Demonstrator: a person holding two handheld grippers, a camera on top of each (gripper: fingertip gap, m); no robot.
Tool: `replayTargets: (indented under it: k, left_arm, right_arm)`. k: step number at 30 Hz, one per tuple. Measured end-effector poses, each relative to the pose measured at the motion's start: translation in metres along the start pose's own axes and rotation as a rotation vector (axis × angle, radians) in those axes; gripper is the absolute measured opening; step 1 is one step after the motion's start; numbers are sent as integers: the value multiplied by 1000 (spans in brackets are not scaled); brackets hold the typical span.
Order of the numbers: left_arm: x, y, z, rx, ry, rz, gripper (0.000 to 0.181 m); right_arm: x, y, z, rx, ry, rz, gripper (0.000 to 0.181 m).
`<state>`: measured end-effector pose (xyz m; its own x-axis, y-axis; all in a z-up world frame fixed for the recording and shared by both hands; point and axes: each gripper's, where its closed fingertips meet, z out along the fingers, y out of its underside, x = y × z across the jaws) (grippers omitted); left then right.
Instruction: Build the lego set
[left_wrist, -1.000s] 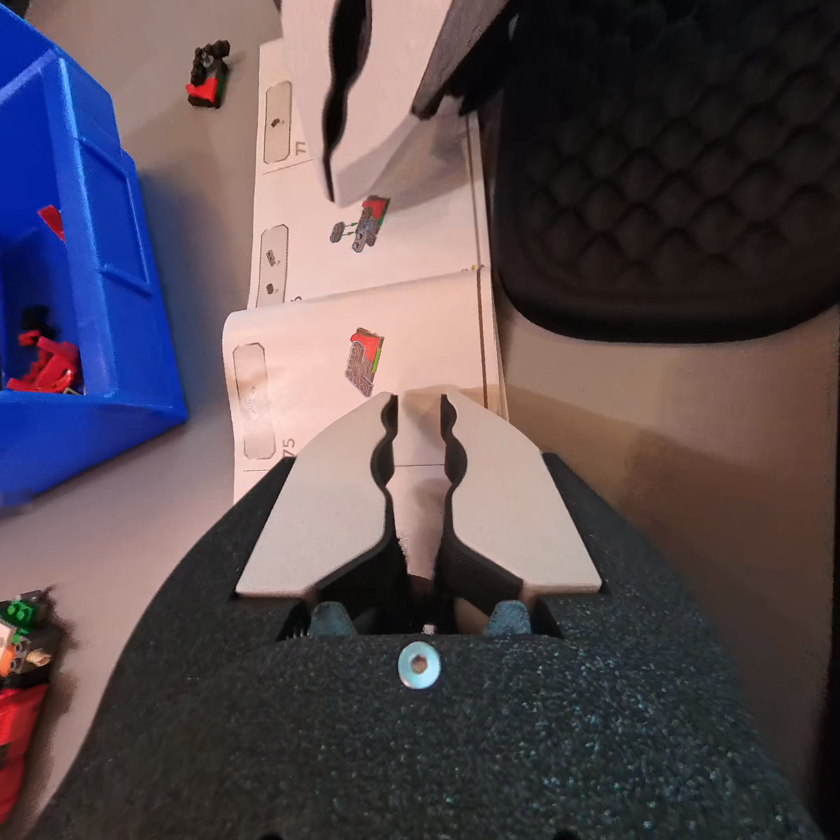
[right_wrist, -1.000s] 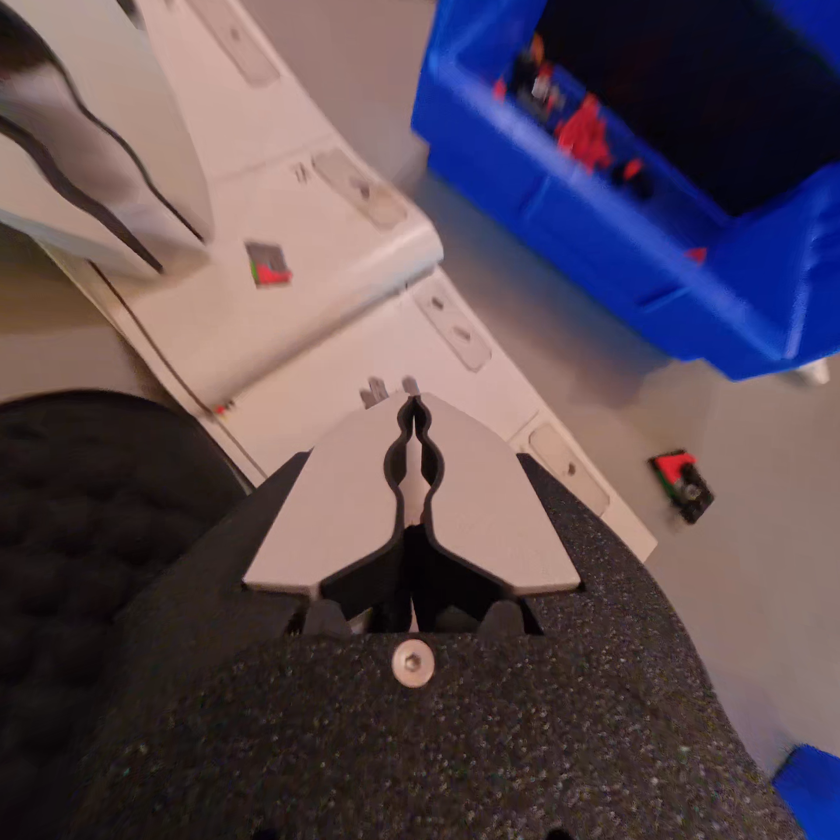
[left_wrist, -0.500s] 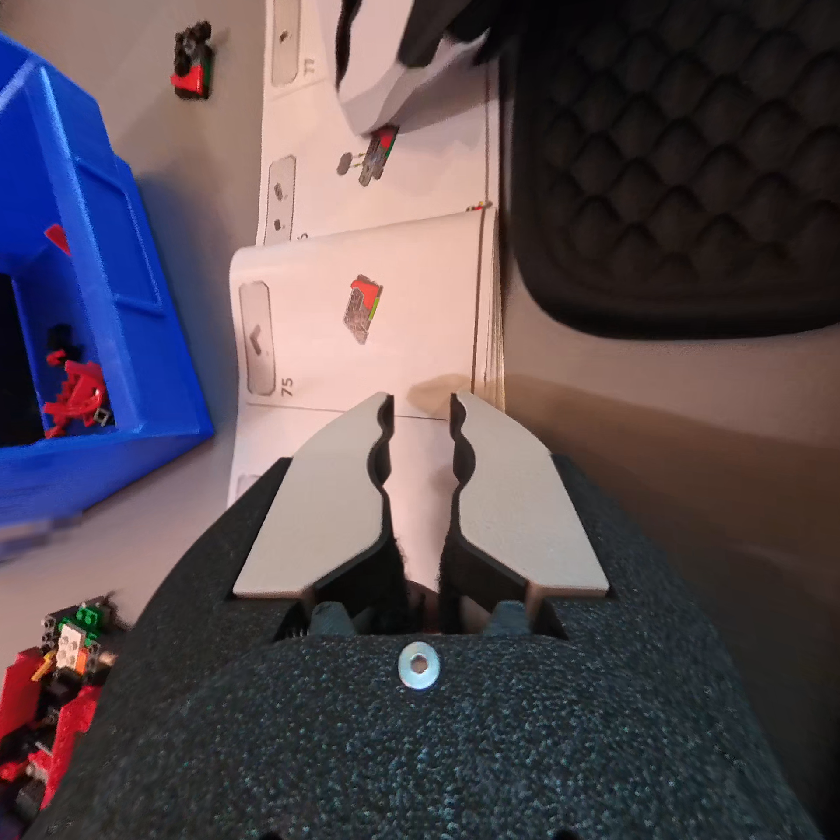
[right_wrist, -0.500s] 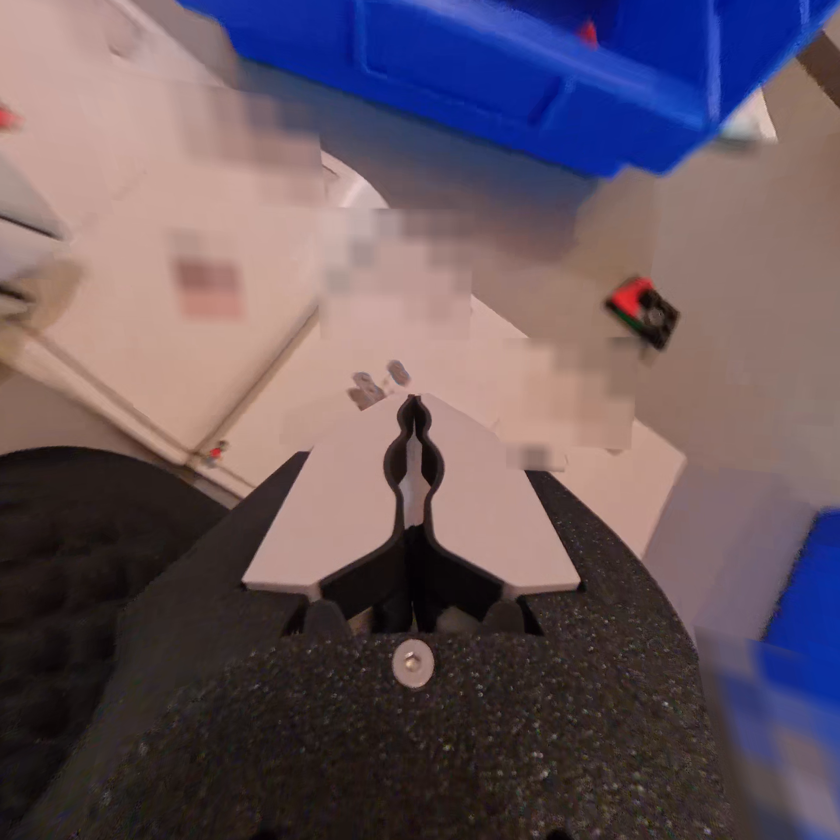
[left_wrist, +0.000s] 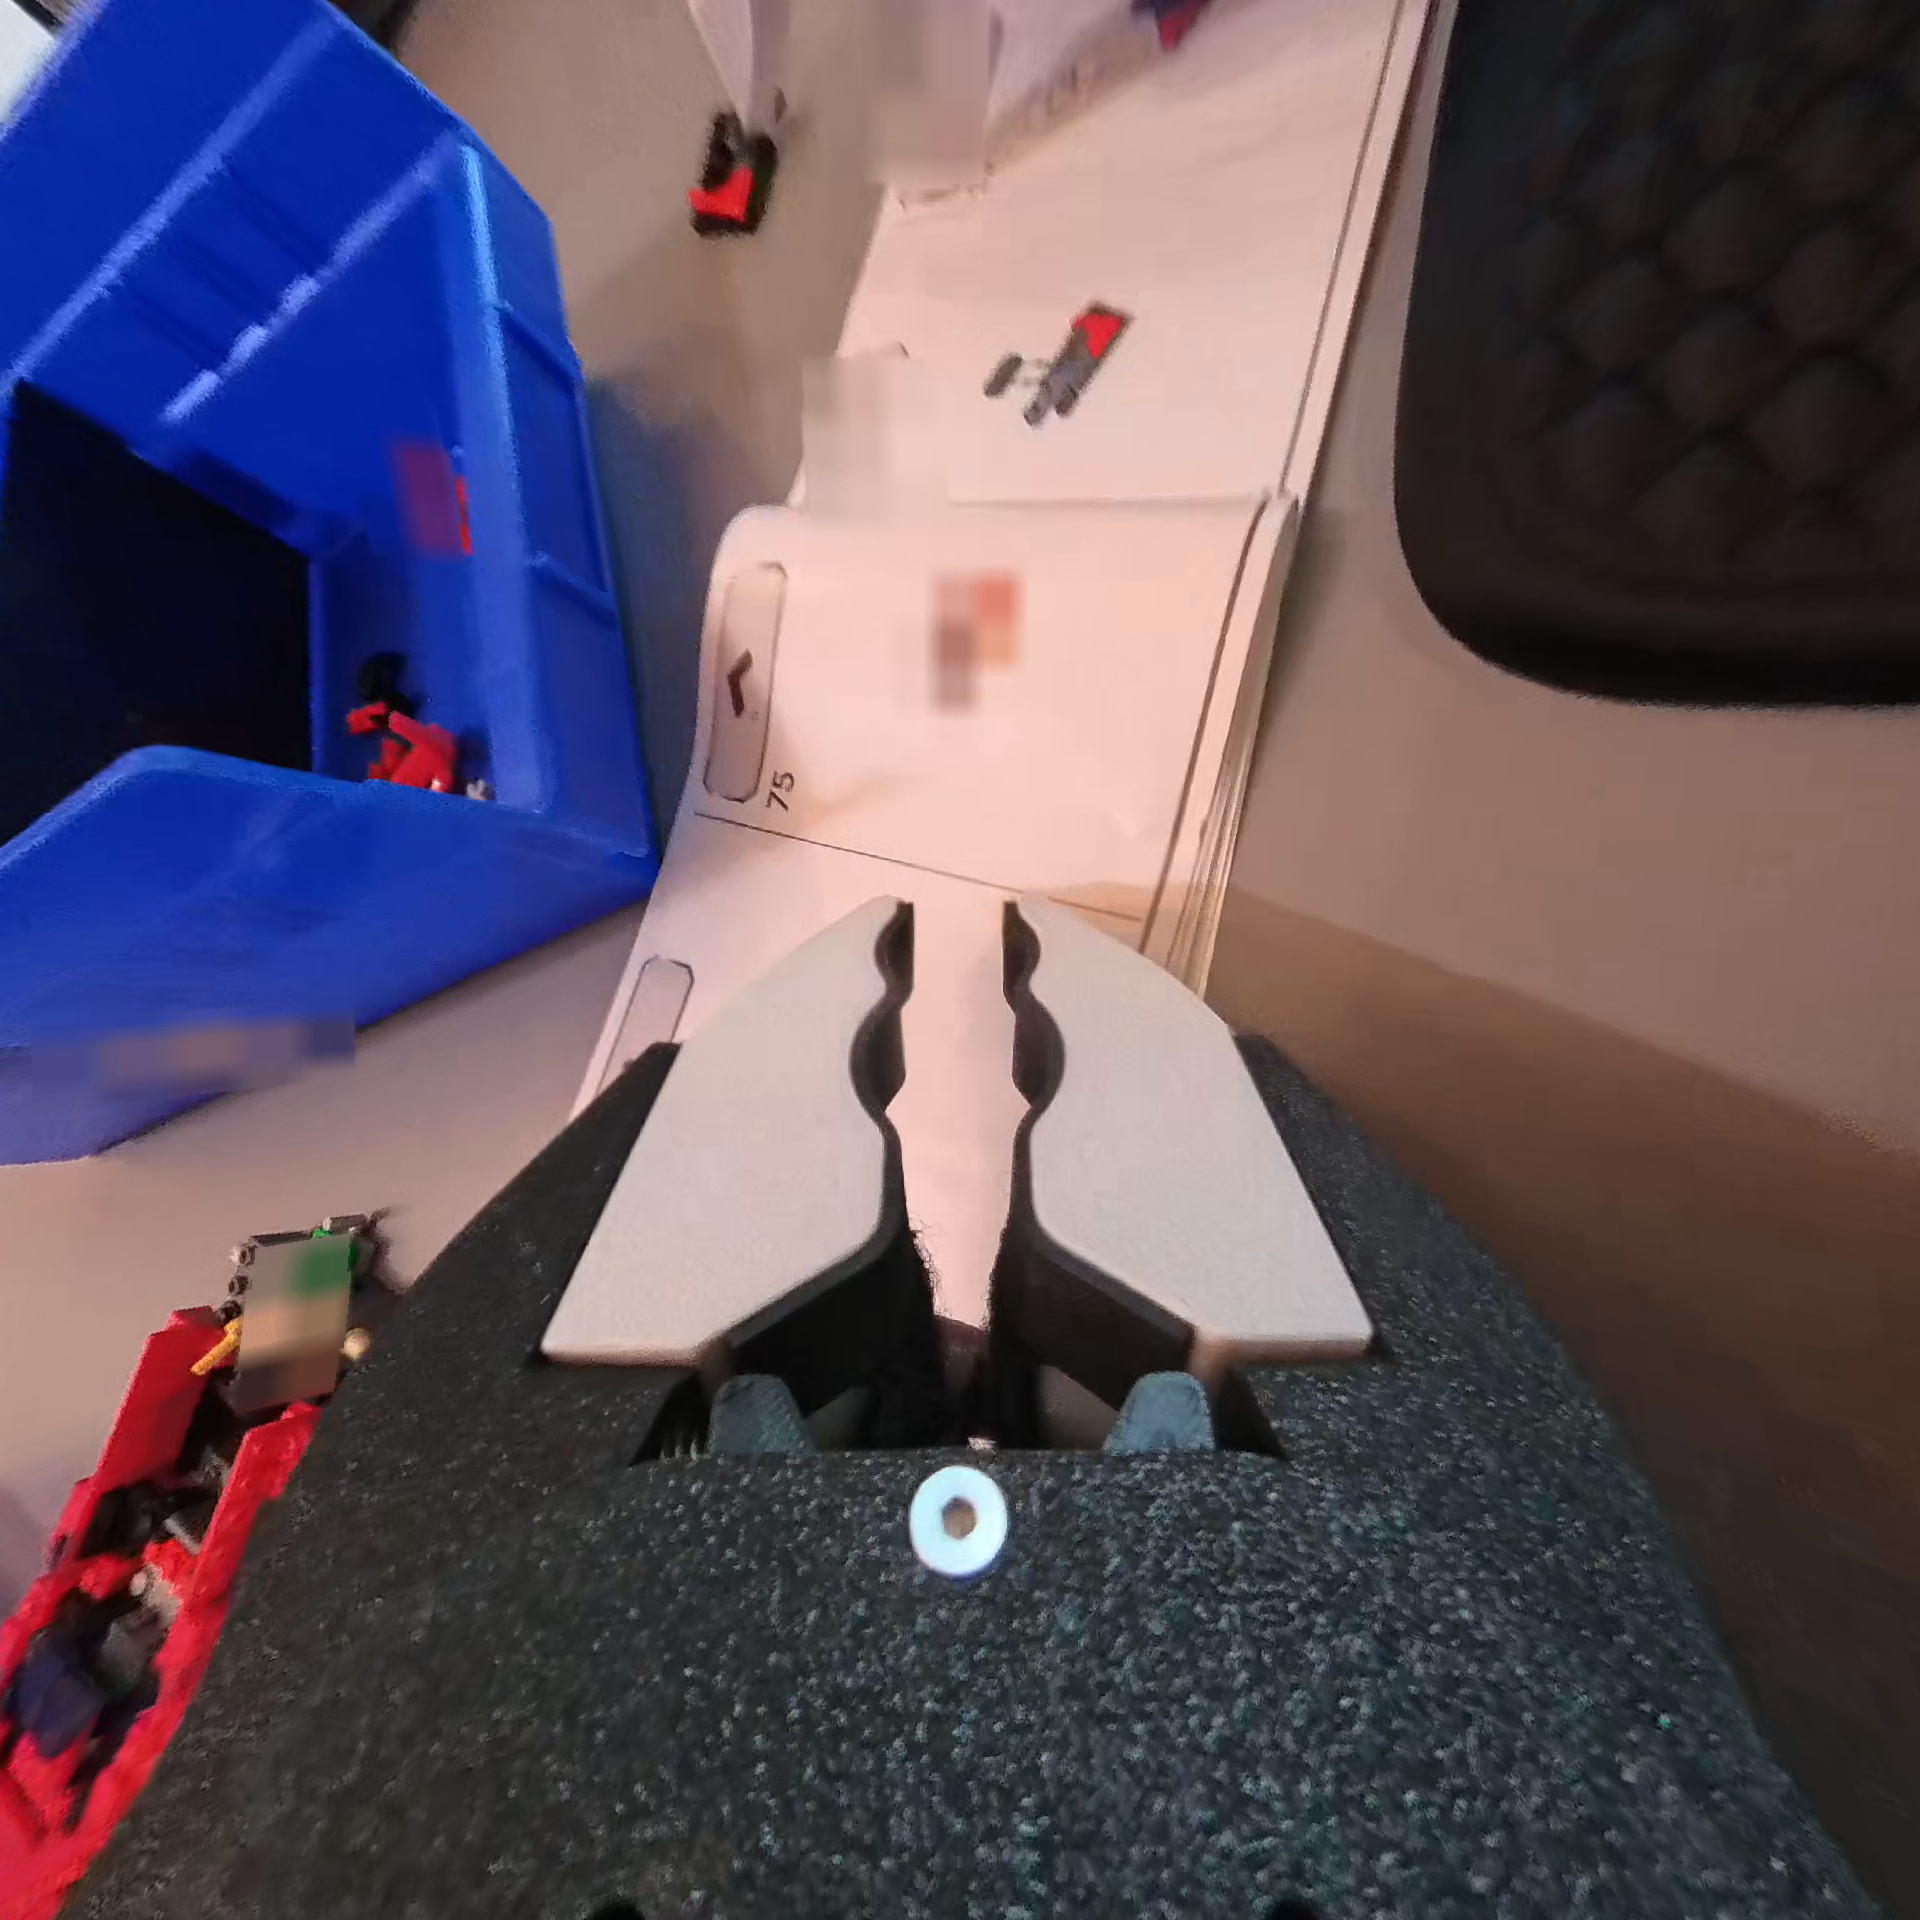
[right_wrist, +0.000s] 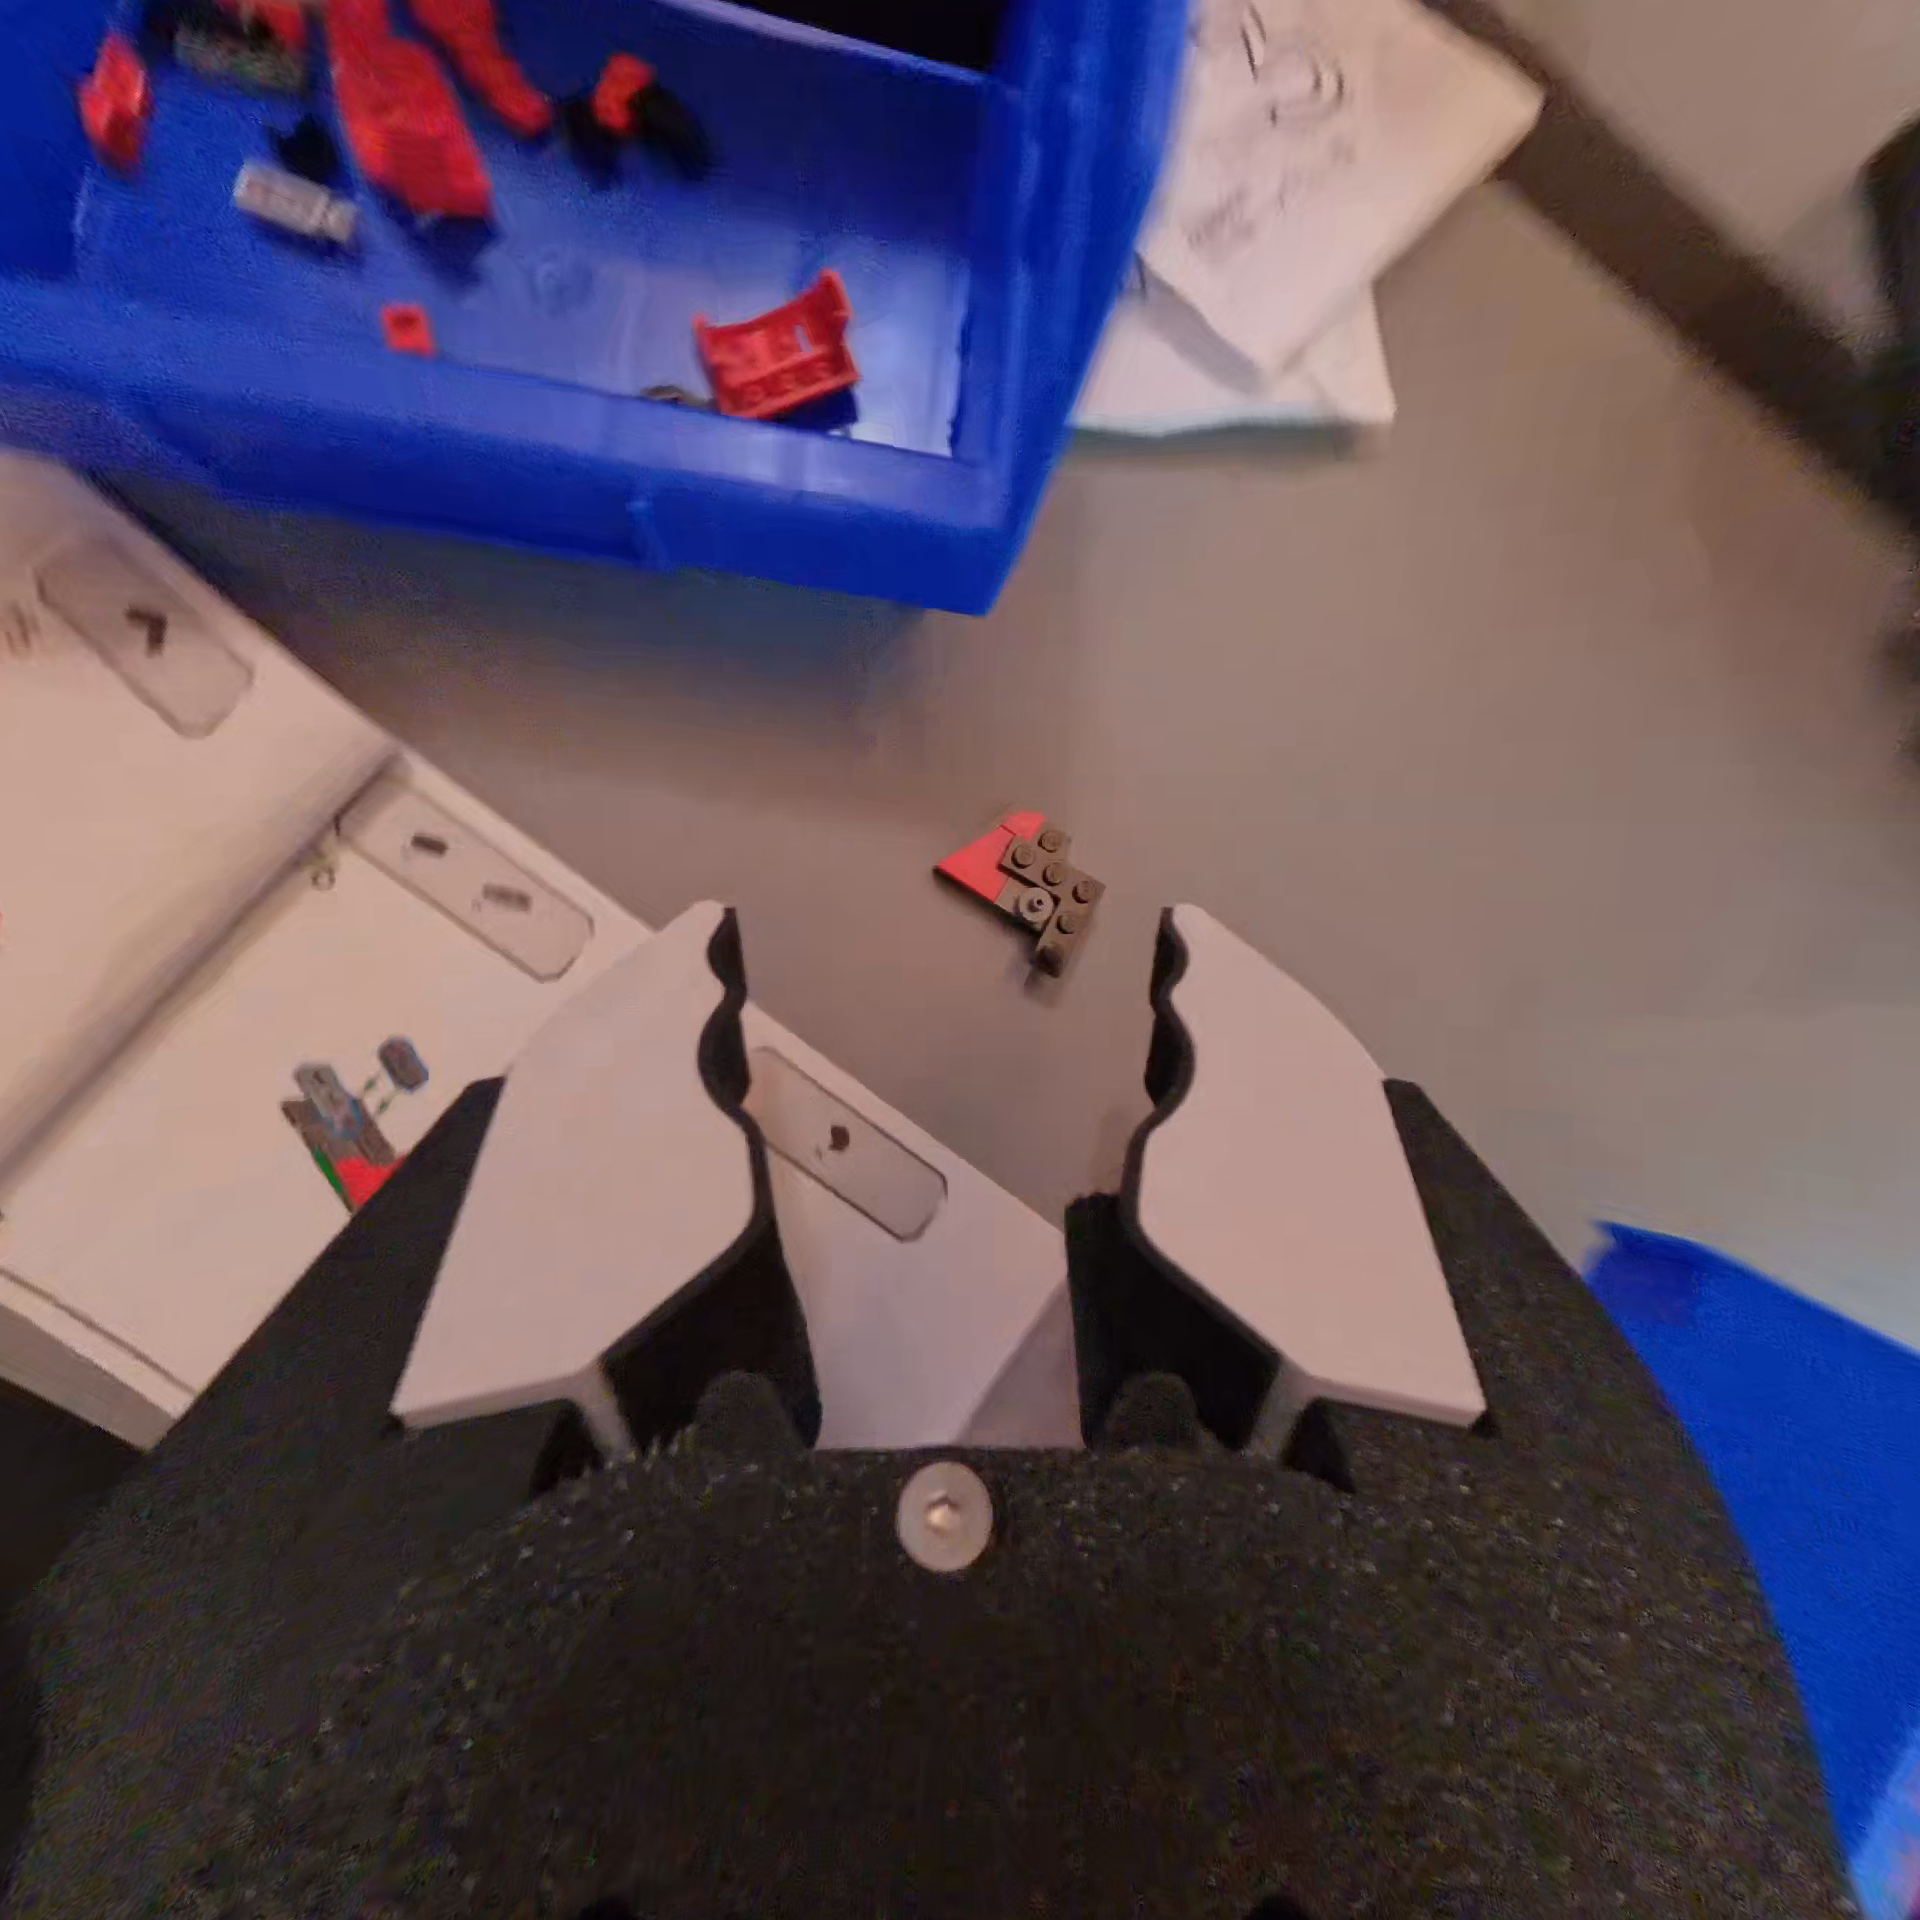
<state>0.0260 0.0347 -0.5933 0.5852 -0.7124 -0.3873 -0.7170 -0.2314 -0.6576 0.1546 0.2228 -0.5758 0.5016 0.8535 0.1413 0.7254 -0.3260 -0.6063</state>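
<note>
A small red and dark grey lego assembly (right_wrist: 1023, 894) lies on the grey table. My right gripper (right_wrist: 945, 914) is open wide and empty, and its fingertips stand on either side of the assembly, just short of it. The same assembly shows far off in the left wrist view (left_wrist: 732, 182). My left gripper (left_wrist: 956, 909) is slightly open and empty, hovering over the open instruction booklet (left_wrist: 987, 727). A partly built red lego model (left_wrist: 135, 1455) sits at the lower left of the left wrist view.
A blue bin (right_wrist: 623, 499) with several loose red and black pieces stands behind the assembly; it also shows in the left wrist view (left_wrist: 312, 883). A second blue bin (right_wrist: 1787, 1455) is at the right. A black quilted mat (left_wrist: 1662, 312) lies right of the booklet. White papers (right_wrist: 1299, 208) lie beyond the bin. My left gripper is the nearer one to the partly built red lego model (left_wrist: 135, 1455): about 25 centimetres, against 35 centimetres.
My right gripper swung off the booklet to the small assembly and opened wide. My left gripper drew back along the booklet and opened a little more.
</note>
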Motion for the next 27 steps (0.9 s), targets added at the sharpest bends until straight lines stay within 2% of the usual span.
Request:
replayTargets:
  k: [1,3,6,10,14,19,22,24,25,27]
  left_arm:
    - [-1,-3,-1,35,0,-22,16]
    - [-3,-9,-3,95,0,-53,15]
    - [-6,-11,-6,126,-7,-76,15]
    - [-7,-9,-6,122,-11,-79,15]
    - [-5,-8,-5,113,-5,-66,15]
    - [-4,-7,-4,106,-2,-55,15]
    - [-4,-7,-4,104,-2,-54,15]
    - [-4,-7,-4,104,-4,-57,15]
    - [-5,-7,-4,106,-4,-60,15]
    - [-6,-8,-5,116,-6,-73,15]
  right_arm:
    - [1,2,8,16,-49,57,69]
    - [12,9,20,5,-27,66,64]
    - [20,19,35,-70,7,16,75]
    - [33,13,40,-65,35,19,53]
    - [58,14,45,-106,68,33,46]
    - [90,12,53,-179,121,9,28]
    - [103,9,57,-240,152,-14,28]
    - [114,3,56,-265,215,-32,43]
    - [109,-9,53,-217,205,-31,48]
    - [74,-48,41,-13,81,-40,52]
